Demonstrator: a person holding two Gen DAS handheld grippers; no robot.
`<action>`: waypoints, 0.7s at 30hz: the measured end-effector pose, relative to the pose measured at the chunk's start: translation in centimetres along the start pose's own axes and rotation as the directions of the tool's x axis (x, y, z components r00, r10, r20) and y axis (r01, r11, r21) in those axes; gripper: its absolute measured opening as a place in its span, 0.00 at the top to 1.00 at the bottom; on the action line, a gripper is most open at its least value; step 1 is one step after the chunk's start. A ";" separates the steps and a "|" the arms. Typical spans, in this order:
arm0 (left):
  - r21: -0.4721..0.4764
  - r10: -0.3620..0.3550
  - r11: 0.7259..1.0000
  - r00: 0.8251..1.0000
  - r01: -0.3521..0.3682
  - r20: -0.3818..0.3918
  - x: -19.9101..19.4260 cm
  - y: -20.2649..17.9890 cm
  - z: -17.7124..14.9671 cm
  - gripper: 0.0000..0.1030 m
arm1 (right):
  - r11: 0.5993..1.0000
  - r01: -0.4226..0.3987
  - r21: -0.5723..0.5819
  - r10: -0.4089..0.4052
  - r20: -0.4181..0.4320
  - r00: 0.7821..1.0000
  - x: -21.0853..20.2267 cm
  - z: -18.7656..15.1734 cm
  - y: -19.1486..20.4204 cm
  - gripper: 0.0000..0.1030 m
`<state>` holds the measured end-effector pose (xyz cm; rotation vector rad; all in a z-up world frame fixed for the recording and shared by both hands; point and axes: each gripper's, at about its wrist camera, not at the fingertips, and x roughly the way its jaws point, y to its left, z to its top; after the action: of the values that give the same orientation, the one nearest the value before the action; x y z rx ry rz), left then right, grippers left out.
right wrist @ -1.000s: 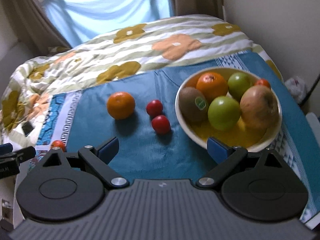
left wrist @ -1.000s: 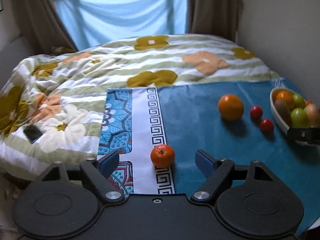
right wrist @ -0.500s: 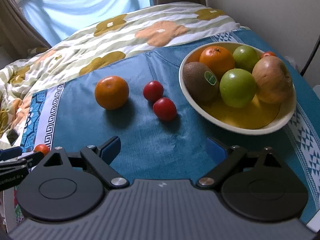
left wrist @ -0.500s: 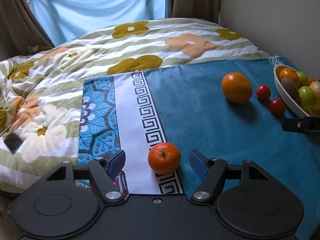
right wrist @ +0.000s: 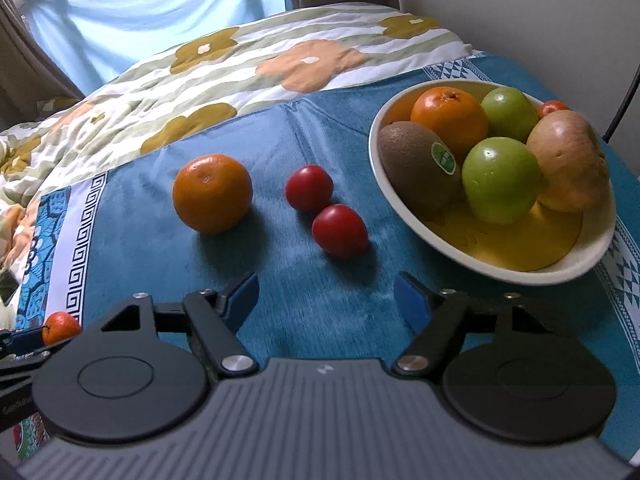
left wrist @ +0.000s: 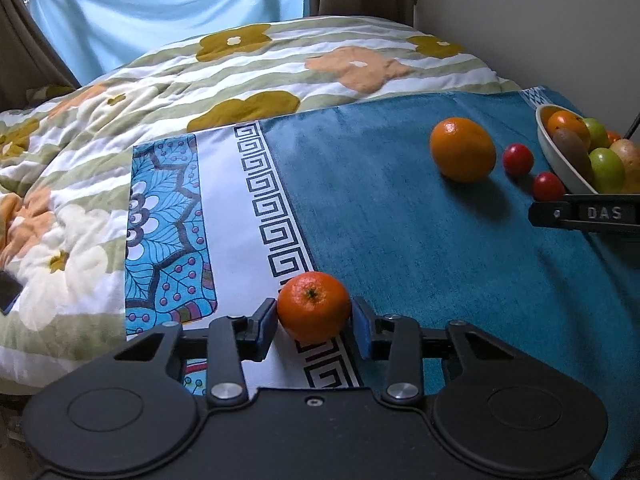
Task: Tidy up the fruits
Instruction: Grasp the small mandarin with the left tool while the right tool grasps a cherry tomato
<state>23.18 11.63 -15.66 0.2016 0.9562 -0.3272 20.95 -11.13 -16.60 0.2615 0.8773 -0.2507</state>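
left wrist view: the left gripper (left wrist: 314,322) has its blue-padded fingers (left wrist: 265,322) pressed against both sides of a small mandarin (left wrist: 314,306), which sits on the white key-pattern border of the blue cloth (left wrist: 380,208) spread over the bed. further right on the cloth lie a larger orange (left wrist: 462,149) and two cherry tomatoes (left wrist: 518,159), the tomatoes just beside the rim of the fruit bowl (left wrist: 554,152) at the frame's right edge. one finger of the other gripper shows as a black bar in front of the bowl. a floral quilt (left wrist: 260,72) covers the rest of the bed, with a pale blue curtain (left wrist: 160,4) behind it and a dark phone (left wrist: 8,292) at the far left edge.

right wrist view: the right gripper (right wrist: 326,298) hangs above the bare blue cloth with its fingers (right wrist: 412,300) spread wide and nothing between them. just ahead of it are the two cherry tomatoes (right wrist: 340,230), close together, and the larger orange (right wrist: 212,192) to their left. the white bowl (right wrist: 520,272) with a yellow inside holds a kiwi (right wrist: 418,170) with a green sticker, an orange, two green fruits (right wrist: 500,178), a reddish-yellow fruit (right wrist: 568,160) and a small red piece at the back. the small mandarin (right wrist: 60,326) shows at the far left, between the left gripper's fingers.
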 end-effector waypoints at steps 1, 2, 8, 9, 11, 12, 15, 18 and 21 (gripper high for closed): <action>0.001 -0.005 1.000 1.000 0.005 0.000 0.0 0.1 0.0 0.58 | 1.000 0.007 0.001 -0.007 0.005 1.000 0.1 0.0 0.1 0.18; 0.004 -0.007 1.000 1.000 0.007 -0.001 0.0 0.1 0.0 0.58 | 1.000 0.016 0.002 -0.017 0.010 1.000 0.3 0.0 0.1 0.21; 0.013 -0.023 1.000 1.000 0.023 0.003 0.0 0.1 0.3 0.58 | 0.999 0.041 0.012 -0.041 0.029 0.999 0.9 0.6 0.5 0.26; 0.015 -0.027 1.000 1.000 0.027 0.004 0.0 0.0 0.3 0.58 | 0.999 0.043 0.014 -0.043 0.030 0.999 1.0 0.8 0.6 0.28; 0.021 -0.035 0.999 0.999 0.035 0.005 0.0 -0.1 0.4 0.58 | 0.999 0.053 0.011 -0.054 0.035 0.998 1.2 1.0 0.8 0.30; 0.023 -0.038 0.999 0.999 0.038 0.007 -0.1 -0.2 0.4 0.58 | 0.998 0.058 0.011 -0.058 0.036 0.998 1.4 1.1 0.9 0.31; 0.027 -0.052 0.998 0.999 0.052 0.009 -0.2 -0.3 0.5 0.58 | 0.997 0.070 0.011 -0.070 0.038 0.997 1.7 1.3 1.1 0.34; 0.034 -0.065 0.997 0.998 0.065 0.013 -0.4 -0.5 0.5 0.58 | 0.997 0.083 0.011 -0.083 0.047 0.995 1.9 1.4 1.2 0.35; 0.044 -0.069 0.997 0.998 0.068 0.011 -0.5 -0.6 0.6 0.58 | 0.995 0.100 0.009 -0.101 0.057 0.993 2.0 1.3 1.3 0.38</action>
<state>23.13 11.00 -14.93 0.2065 0.9459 -0.4120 23.58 -10.58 -17.23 0.2149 0.8343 -0.3528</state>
